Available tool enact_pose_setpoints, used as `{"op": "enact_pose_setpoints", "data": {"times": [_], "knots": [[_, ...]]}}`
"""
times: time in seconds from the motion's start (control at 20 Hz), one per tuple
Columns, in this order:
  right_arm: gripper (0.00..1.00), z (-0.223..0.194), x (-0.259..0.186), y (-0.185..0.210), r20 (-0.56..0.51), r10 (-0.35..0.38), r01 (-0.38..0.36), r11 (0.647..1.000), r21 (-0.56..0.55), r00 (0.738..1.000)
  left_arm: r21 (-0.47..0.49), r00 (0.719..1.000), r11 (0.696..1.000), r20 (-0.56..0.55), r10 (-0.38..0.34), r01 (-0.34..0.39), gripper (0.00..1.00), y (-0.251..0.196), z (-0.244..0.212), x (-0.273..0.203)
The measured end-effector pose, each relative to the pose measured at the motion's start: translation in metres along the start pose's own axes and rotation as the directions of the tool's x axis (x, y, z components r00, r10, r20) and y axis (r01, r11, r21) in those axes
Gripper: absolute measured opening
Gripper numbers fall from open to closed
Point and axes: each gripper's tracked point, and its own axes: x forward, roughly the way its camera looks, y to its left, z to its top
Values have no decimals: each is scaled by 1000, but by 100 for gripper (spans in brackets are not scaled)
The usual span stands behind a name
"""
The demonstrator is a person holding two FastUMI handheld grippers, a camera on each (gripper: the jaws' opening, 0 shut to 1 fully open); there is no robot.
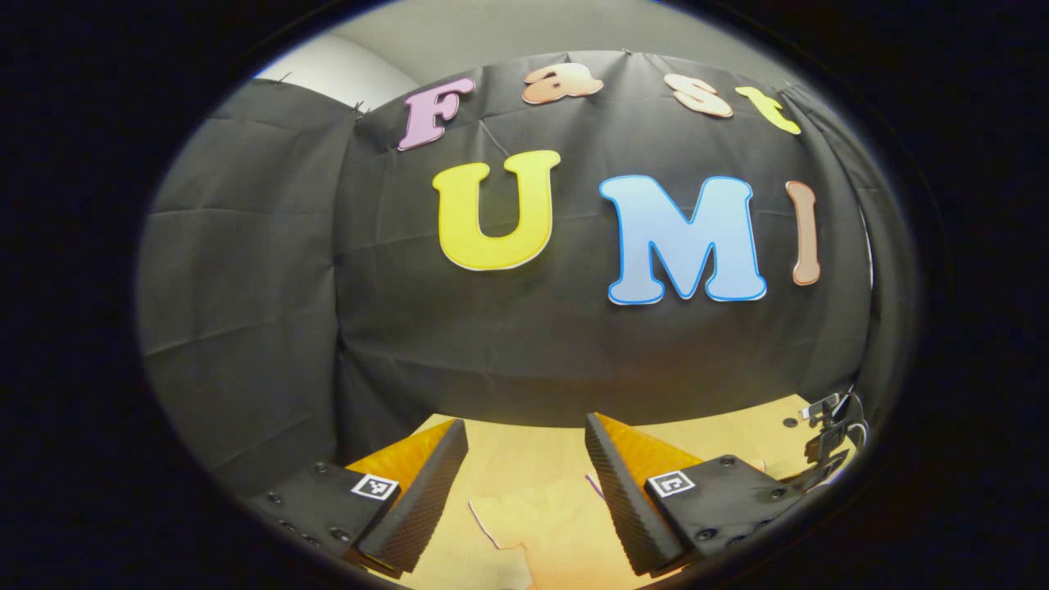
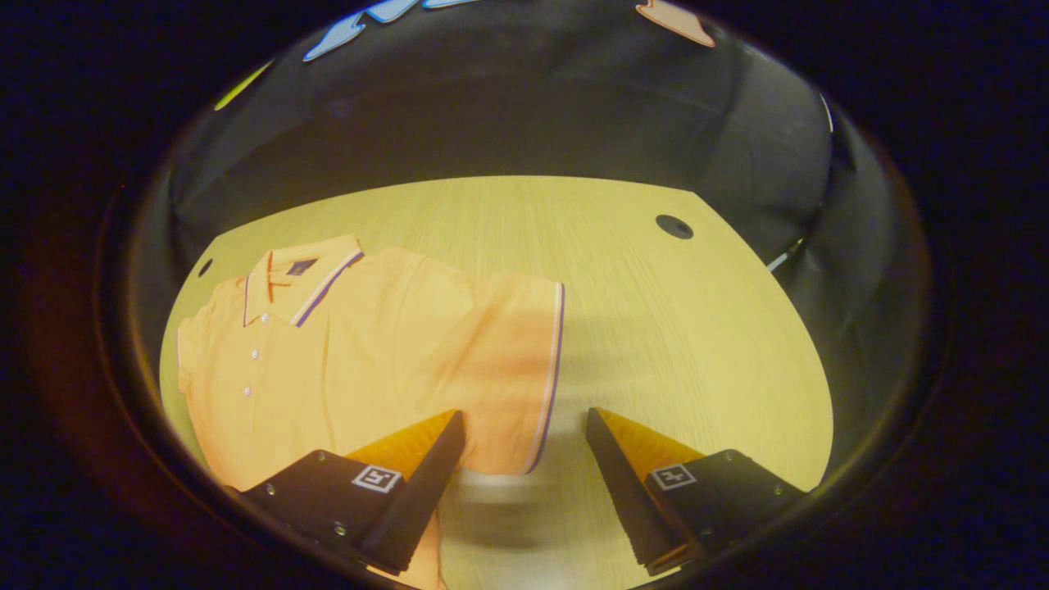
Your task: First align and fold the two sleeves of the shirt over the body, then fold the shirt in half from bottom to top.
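Note:
An orange polo shirt (image 2: 369, 360) lies flat on the wooden table (image 2: 680, 328), collar (image 2: 299, 283) toward the far left, with one short sleeve (image 2: 516, 377) spread out, its cuff edged by a striped band. My right gripper (image 2: 524, 459) hovers open above that sleeve's lower cuff corner, with nothing between its fingers. In the left gripper view, my left gripper (image 1: 524, 483) is open and held level, facing the booth's wall, with a corner of the shirt (image 1: 549, 524) on the table below it.
Round holes (image 2: 674, 226) mark the table near its far right corner and at its far left edge. A black clamp-like fixture (image 1: 832, 434) sits at the table's right edge in the left gripper view. Bare wood extends right of the shirt.

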Motion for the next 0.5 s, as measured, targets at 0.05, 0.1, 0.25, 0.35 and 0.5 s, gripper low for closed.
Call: {"op": "enact_pose_setpoints", "data": {"times": [0.05, 0.1, 0.25, 0.35, 0.5], "knots": [[95, -3, 1, 4, -16, 17, -17, 1000, 26, 1000, 1, 1000, 1000, -1, -1, 1, 94, 0, 1, 1], [83, 1, 3, 4, -5, 14, -13, 1000, 28, 1000, 1, 1000, 1000, -2, -2, 2, 94, -1, -2, 1], [45, -1, 1, 8, -20, 41, -40, 998, 47, 999, 0, 1000, 1000, -5, -7, 7, 94, -3, -2, 2], [21, 0, 4, 9, -28, 52, -50, 996, 71, 998, -1, 1000, 1000, -8, -8, 8, 94, -2, -3, 2], [4, 3, 3, 9, -41, 54, -50, 993, 106, 998, -4, 1000, 1000, -11, -2, 2, 94, -1, -4, 2]]}}
